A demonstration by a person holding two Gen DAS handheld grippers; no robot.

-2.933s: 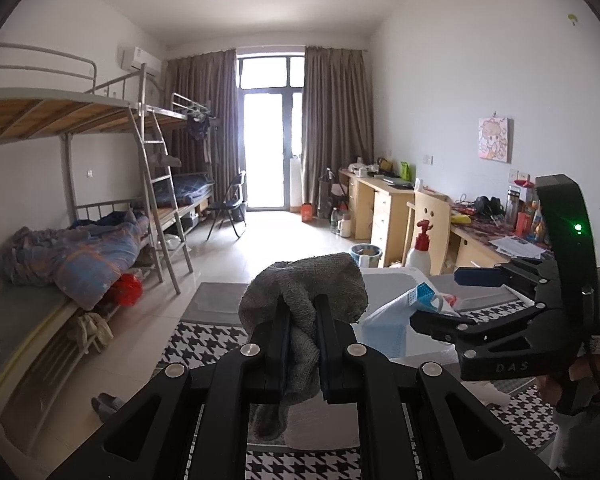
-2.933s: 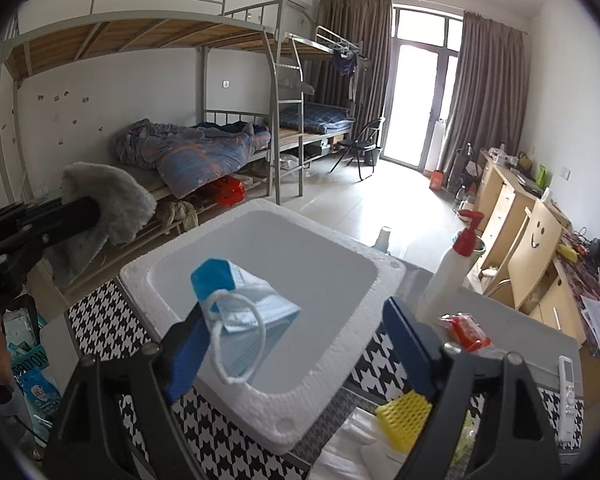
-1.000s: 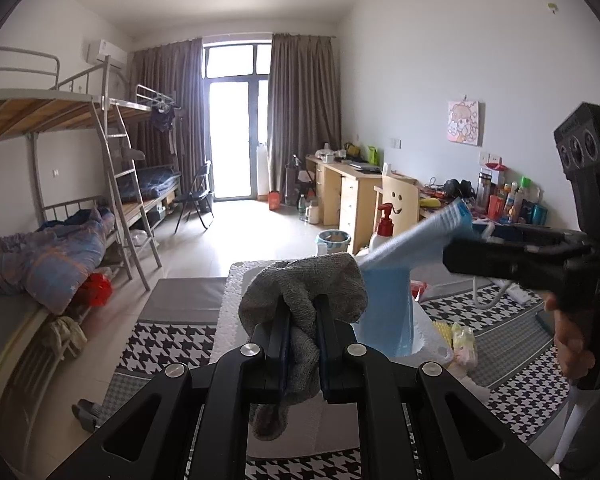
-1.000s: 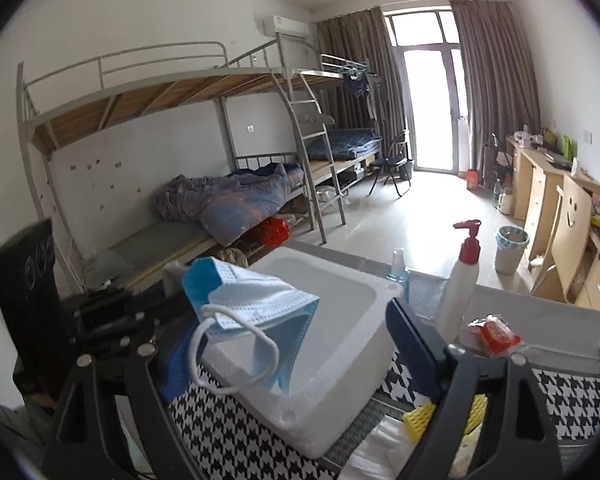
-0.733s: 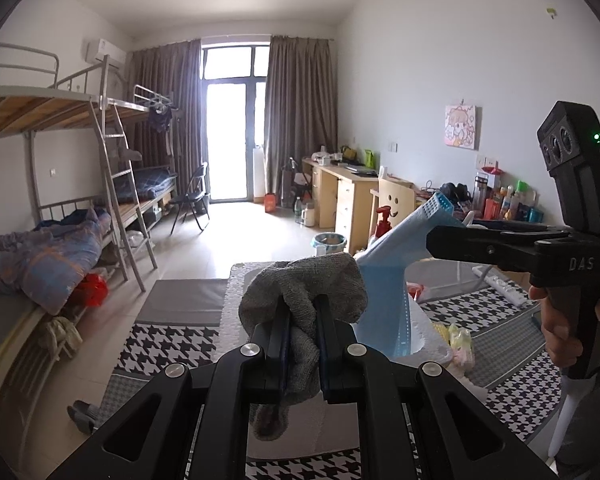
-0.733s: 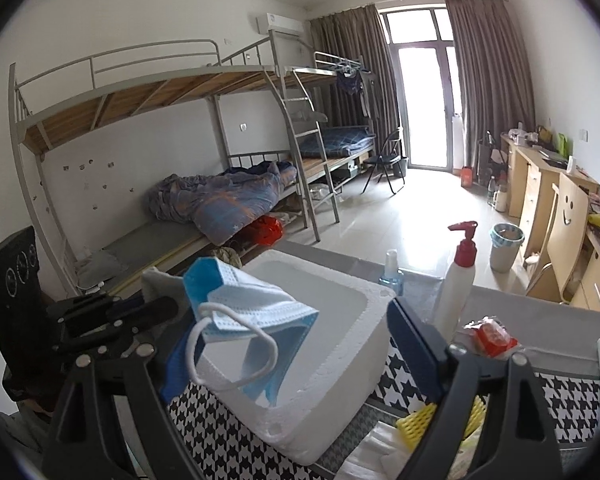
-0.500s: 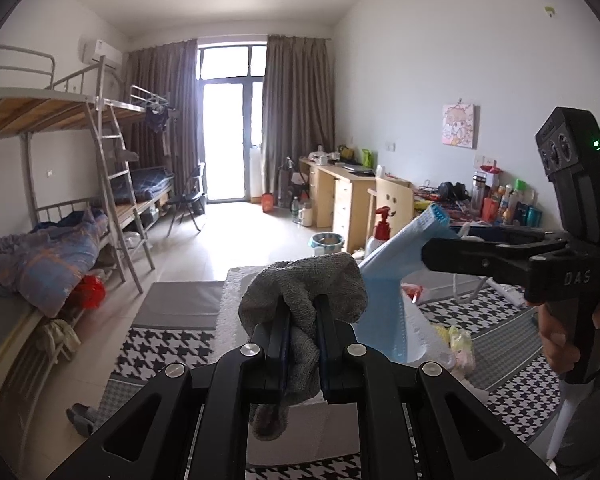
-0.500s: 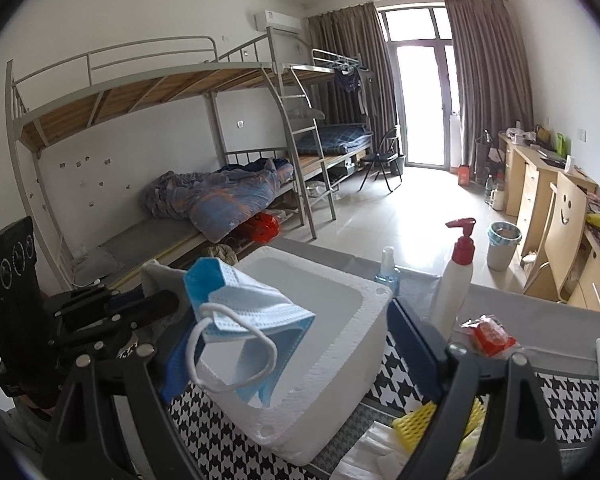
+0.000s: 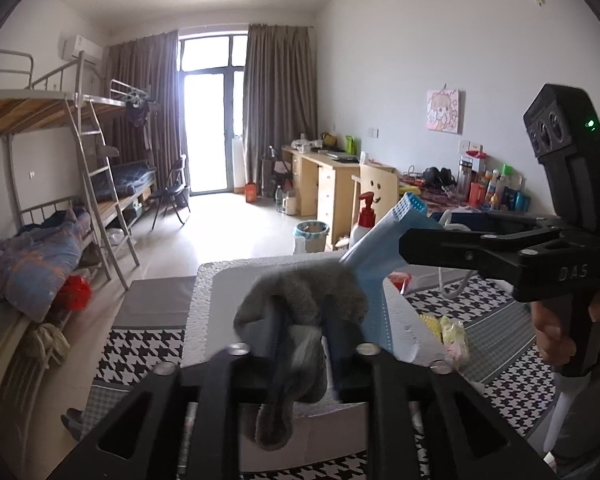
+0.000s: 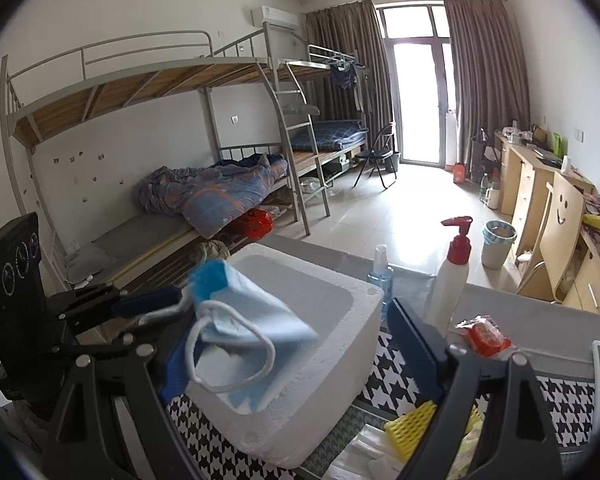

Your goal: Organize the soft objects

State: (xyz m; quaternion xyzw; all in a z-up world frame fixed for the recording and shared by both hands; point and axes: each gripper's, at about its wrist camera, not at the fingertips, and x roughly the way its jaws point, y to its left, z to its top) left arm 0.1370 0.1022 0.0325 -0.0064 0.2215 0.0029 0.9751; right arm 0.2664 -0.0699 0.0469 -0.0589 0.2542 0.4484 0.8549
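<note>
Neither item is stowed yet; the left claw (image 9: 302,338) loosens around a grey sock (image 9: 300,304), the wide-open right claw (image 10: 300,344) drops a face mask (image 10: 252,320) over the foam box (image 10: 340,344).

Dorm room. Metal bunk beds (image 10: 180,92) with ladder (image 10: 300,152) along one wall, rumpled quilt (image 10: 216,192) on the lower bunk. Opposite the bunks: wooden desks (image 9: 332,184), cluttered. Curtained balcony door (image 9: 212,120) at far end, AC unit (image 10: 274,16) above the bunks.
</note>
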